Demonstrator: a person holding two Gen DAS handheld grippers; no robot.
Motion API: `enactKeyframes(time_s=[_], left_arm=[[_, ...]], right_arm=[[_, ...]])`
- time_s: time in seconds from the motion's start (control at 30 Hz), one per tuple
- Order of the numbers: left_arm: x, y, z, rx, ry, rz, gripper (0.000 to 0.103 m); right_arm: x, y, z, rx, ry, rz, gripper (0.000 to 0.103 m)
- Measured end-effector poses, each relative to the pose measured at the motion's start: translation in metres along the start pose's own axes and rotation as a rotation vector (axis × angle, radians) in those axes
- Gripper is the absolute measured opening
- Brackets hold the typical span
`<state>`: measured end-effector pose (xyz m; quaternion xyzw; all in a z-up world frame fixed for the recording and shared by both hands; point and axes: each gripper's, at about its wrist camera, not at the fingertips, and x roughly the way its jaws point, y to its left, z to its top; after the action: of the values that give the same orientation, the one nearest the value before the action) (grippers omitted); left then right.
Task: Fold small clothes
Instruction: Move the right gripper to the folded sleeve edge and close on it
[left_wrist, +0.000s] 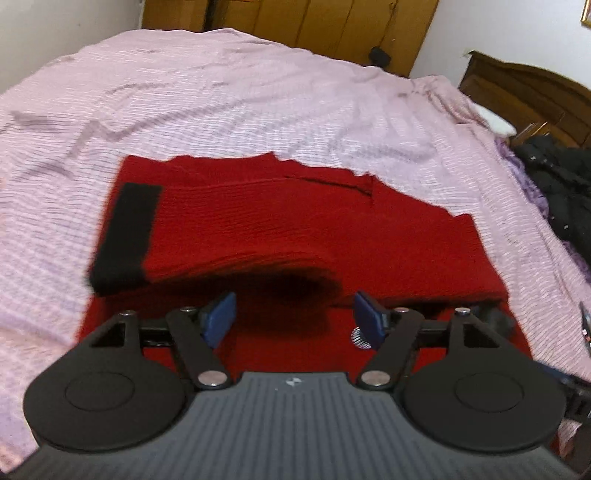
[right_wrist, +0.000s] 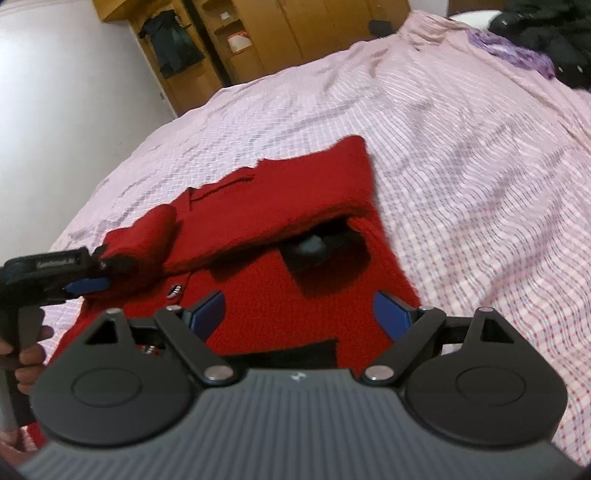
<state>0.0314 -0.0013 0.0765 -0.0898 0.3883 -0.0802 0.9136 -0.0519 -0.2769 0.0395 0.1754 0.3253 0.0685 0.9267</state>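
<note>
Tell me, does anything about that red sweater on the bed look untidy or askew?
Yes. The red sweater is only partly folded: one sleeve with a black cuff lies across it slanted, its near edge lifted and bulging. The far edge looks uneven too. The pink bedsheet underneath is wrinkled.

1. A line of white lettering runs along the black body of the left gripper (right_wrist: 86, 286), at about nine o'clock in the right wrist view; it is too blurred to read.
2. A small white emblem sits on the grey ribbed housing (left_wrist: 291, 382) of each camera mount, at six o'clock; no letters can be made out.
</note>
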Motion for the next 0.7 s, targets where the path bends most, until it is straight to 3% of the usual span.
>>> enactKeyframes(time_s=[0.3,0.7], left_arm=[[-0.025,0.037,-0.006,0.013,0.004,0.186,0.081],[-0.029,0.075,-0.015,-0.026,-0.004,0.292,0.081]], right_arm=[[0.009,0.046,0.018,-0.146,0.002,0.048,0.088],[0.048,0.13,0.04,-0.363,0.072,0.132,0.088]])
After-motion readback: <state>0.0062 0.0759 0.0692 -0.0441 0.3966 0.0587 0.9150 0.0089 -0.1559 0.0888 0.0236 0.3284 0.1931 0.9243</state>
